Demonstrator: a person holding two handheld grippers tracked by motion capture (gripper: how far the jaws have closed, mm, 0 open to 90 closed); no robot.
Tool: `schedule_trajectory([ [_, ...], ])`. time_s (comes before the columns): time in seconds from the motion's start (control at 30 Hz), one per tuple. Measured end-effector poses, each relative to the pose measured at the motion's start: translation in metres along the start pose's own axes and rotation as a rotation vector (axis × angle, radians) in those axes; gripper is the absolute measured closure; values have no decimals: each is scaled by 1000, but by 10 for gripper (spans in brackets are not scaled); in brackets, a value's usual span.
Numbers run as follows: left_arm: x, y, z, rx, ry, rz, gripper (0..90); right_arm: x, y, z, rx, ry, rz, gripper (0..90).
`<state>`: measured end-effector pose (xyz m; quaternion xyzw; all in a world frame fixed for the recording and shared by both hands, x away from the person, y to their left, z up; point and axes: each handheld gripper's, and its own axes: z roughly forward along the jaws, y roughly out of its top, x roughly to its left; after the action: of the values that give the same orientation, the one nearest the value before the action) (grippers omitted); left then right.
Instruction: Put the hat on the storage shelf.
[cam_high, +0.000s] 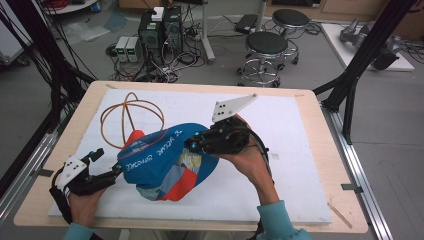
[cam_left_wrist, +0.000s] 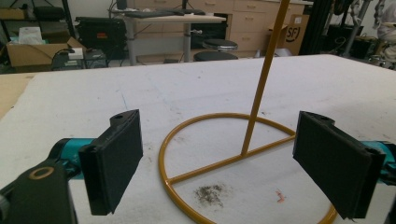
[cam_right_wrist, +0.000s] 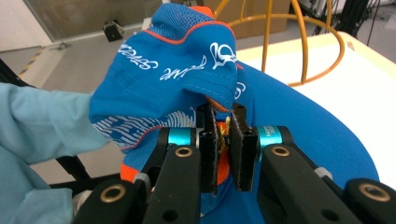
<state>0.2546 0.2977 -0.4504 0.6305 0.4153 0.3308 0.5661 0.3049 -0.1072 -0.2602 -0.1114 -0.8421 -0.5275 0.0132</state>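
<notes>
A blue cap (cam_high: 160, 160) with white lettering and orange trim hangs above the white mat, bunched and lifted at its right side. My right gripper (cam_high: 194, 145) is shut on a fold of the cap's fabric (cam_right_wrist: 177, 70); the pads (cam_right_wrist: 243, 144) pinch blue and orange cloth between them. An orange wire stand (cam_high: 131, 117) rests on the mat behind the cap. My left gripper (cam_high: 111, 173) lies low at the front left, open, its tips near the cap's left edge. In the left gripper view the open jaws (cam_left_wrist: 219, 144) frame the stand's ring base (cam_left_wrist: 205, 165) and upright rod.
The white mat (cam_high: 300, 150) covers a wooden table (cam_high: 330, 200). Beyond the far edge the floor holds computer towers (cam_high: 160, 30), cables and two black stools (cam_high: 265, 47). Black frame poles (cam_high: 360, 65) rise at both sides. A light-blue sleeve (cam_right_wrist: 37, 135) shows at the left.
</notes>
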Motion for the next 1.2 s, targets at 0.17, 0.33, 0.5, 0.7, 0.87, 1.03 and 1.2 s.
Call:
schedule_trajectory([
  [0.17,0,0,0,0,0,0,163,2,11,0,-25,9,-12,840],
  [0.33,0,0,0,-1,-2,0,163,2,24,0,-61,10,-19,840],
  [0.5,1,0,0,-3,-2,-5,163,-1,33,4,-90,9,-13,840],
  [0.7,2,0,1,-1,1,-18,162,-7,49,9,-113,14,-15,841],
  [0.87,1,0,1,0,0,-17,163,-10,60,15,-130,9,-15,841],
  [1.03,1,0,1,-2,-2,-14,162,-14,68,25,-145,2,-15,841],
  [1.2,1,0,1,-2,-1,-16,162,-19,74,34,-161,-17,-1,842],
])
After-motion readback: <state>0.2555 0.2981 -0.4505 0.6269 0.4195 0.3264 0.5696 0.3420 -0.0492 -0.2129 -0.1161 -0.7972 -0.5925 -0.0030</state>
